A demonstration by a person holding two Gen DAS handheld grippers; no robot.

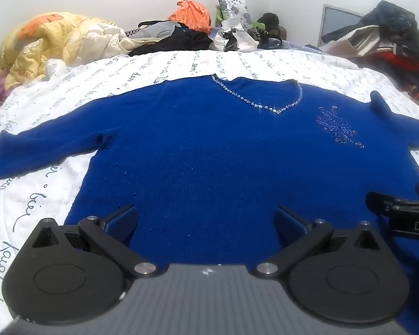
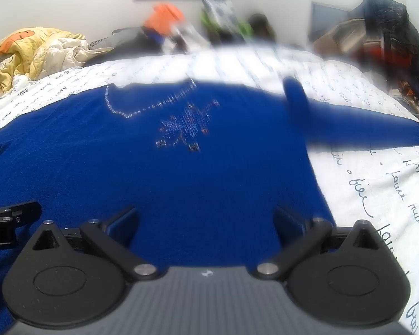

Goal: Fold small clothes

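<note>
A royal-blue knit sweater (image 1: 209,150) lies flat and face up on the bed, sleeves spread to both sides. It has a rhinestone neckline (image 1: 265,103) and a sequin motif (image 1: 338,128) on the chest. My left gripper (image 1: 206,220) is open and empty over the sweater's lower left part. My right gripper (image 2: 206,220) is open and empty over the sweater (image 2: 181,173) at its lower right part, near the side edge. Each gripper's side shows at the edge of the other's view. The right wrist view is blurred.
The bed has a white cover with black script (image 1: 56,184). A yellow quilt (image 1: 42,44) lies at the far left. A heap of clothes and an orange bag (image 1: 192,14) sit at the head of the bed. More clothes pile at the far right (image 1: 388,36).
</note>
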